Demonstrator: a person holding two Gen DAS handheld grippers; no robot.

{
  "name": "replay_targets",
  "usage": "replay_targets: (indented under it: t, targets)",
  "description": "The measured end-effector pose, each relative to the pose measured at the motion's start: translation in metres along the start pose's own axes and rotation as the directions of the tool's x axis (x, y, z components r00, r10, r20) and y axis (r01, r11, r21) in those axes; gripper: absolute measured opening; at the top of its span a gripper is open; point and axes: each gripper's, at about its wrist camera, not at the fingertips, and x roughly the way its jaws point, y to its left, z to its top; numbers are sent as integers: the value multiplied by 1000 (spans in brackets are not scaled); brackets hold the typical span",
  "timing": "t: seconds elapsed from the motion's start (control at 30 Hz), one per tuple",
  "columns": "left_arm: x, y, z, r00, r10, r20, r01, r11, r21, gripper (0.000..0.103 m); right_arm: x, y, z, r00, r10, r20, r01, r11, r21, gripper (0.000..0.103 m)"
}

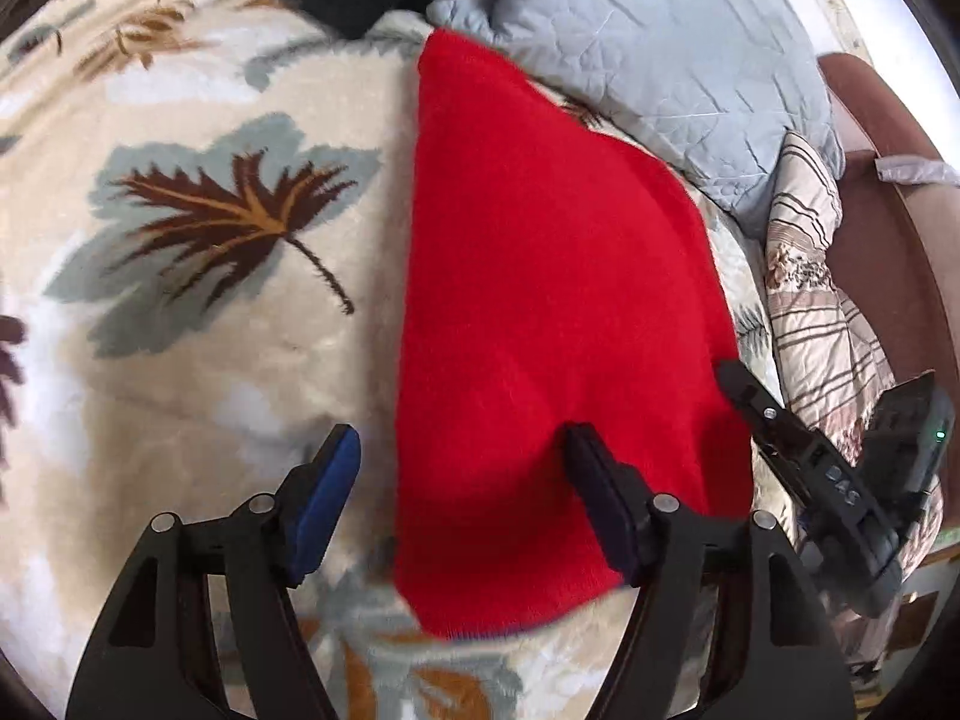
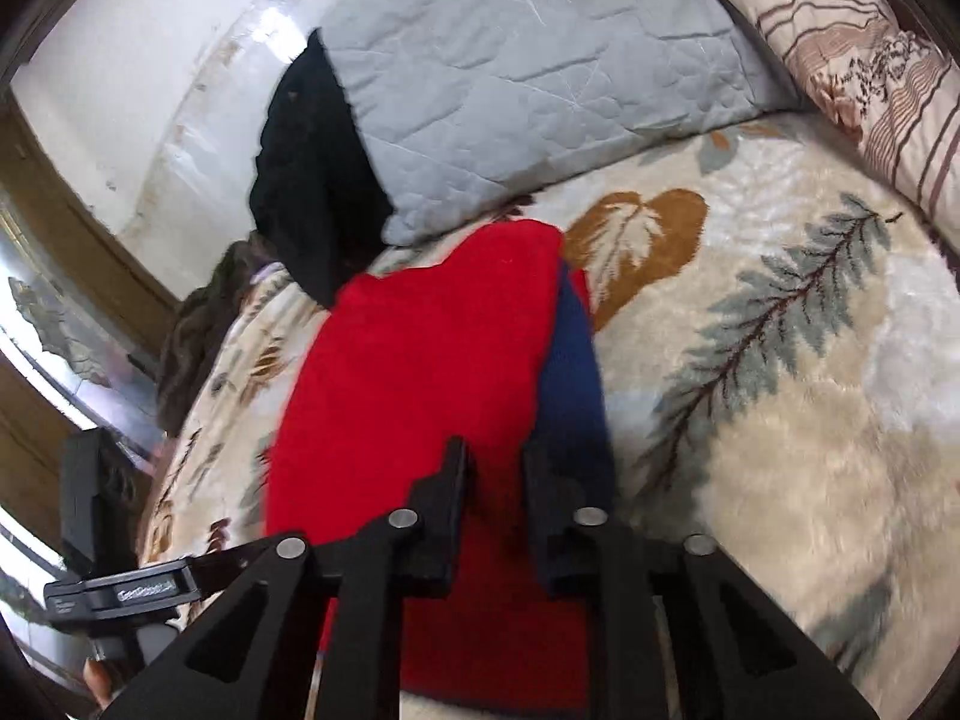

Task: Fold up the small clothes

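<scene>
A red knitted garment [image 1: 552, 324] lies on a leaf-patterned blanket [image 1: 198, 330]. My left gripper [image 1: 465, 450] is open; its right finger rests over the garment's near part, its left finger over the blanket. In the right wrist view the same red garment [image 2: 414, 372] has a navy blue band [image 2: 576, 360] along its right side. My right gripper [image 2: 495, 462] is narrowly open, its fingers straddling the red and navy fabric at the near end; whether it pinches the cloth cannot be told. The right gripper also shows in the left wrist view [image 1: 780, 420] at the garment's right edge.
A grey quilted pillow [image 1: 660, 60] and a striped pillow [image 1: 810, 276] lie beyond and right of the garment. A black garment [image 2: 312, 180] lies at the far end by the grey pillow [image 2: 528, 72]. A brown bed frame [image 1: 888, 222] and a white wall [image 2: 132, 42] border the bed.
</scene>
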Motion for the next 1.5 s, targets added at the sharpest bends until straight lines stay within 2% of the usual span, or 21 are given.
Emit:
replay_targets:
  t: [0.07, 0.17, 0.23, 0.4, 0.47, 0.53, 0.63, 0.77, 0.87, 0.97, 1.0, 1.03, 1.07, 1.3, 1.33, 1.37, 1.4, 1.47, 1.5]
  targets:
    - [-5, -2, -7, 1000, 24, 18, -24, 999, 22, 72, -2, -2, -7, 1000, -2, -27, 3, 1000, 10, 28]
    - [-2, -2, -14, 999, 50, 9, -50, 998, 37, 72, -1, -9, -16, 999, -26, -46, 28, 999, 37, 25]
    - [-4, 0, -16, 999, 43, 10, -43, 999, 22, 72, -7, -9, -16, 999, -40, -20, 41, 998, 47, 10]
    - [-2, -4, -19, 997, 69, 16, -70, 997, 39, 73, 4, -18, -22, 992, -85, -92, 90, 995, 51, 8]
    - [-2, -5, -19, 997, 71, 13, -72, 997, 38, 73, 0, -16, -20, 992, -91, -86, 96, 994, 55, 8]
    - [-3, -5, -20, 997, 73, 14, -73, 996, 41, 73, -10, -9, -17, 994, -101, -48, 104, 994, 47, 15]
    - [-4, -4, -20, 997, 72, 10, -72, 996, 44, 73, -19, -1, -18, 995, -96, 5, 96, 995, 11, 15]
    - [-1, 0, -20, 997, 73, 1, -73, 997, 29, 81, 6, -11, -30, 985, -153, -84, 153, 988, -5, 12]
    - [-2, 8, -20, 999, 25, -31, -25, 1000, 1, 81, -2, -11, -20, 990, -128, -64, 130, 991, 30, 13]
    - [-14, 21, -9, 999, -35, -2, 35, 998, -47, 81, -14, -9, 3, 992, -124, 25, 123, 991, 42, 17]
    - [-18, 27, 0, 998, -53, 16, 54, 996, -74, 81, -11, -10, 14, 992, -119, 31, 117, 991, 60, 23]
    - [-18, 29, 6, 998, -61, 20, 63, 994, -90, 81, -6, -12, 21, 994, -107, 23, 105, 991, 78, 30]
    - [-18, 32, 16, 997, -70, 23, 72, 991, -114, 81, 0, -14, 27, 996, -92, 11, 90, 991, 98, 32]
    - [12, 18, 63, 996, -86, -23, 82, 988, -127, 81, 62, -21, 60, 998, -50, -39, 56, 981, 187, 39]
    - [16, 16, 66, 996, -86, -29, 82, 988, -128, 81, 66, -18, 64, 999, -37, -37, 43, 984, 176, 37]
    - [21, 16, 71, 996, -85, -35, 80, 988, -131, 81, 69, -12, 69, 999, -30, -35, 34, 991, 126, 31]
    - [26, 15, 73, 996, -80, -45, 73, 989, -131, 81, 68, -4, 72, 999, -52, -9, 52, 997, 57, 16]
    - [33, 15, 74, 996, -74, -52, 67, 990, -125, 83, 68, 8, 74, 994, -109, 28, 110, 993, -41, 16]
    - [37, 16, 73, 995, -81, -51, 74, 989, -128, 85, 76, 7, 72, 989, -148, 10, 149, 988, -52, 16]
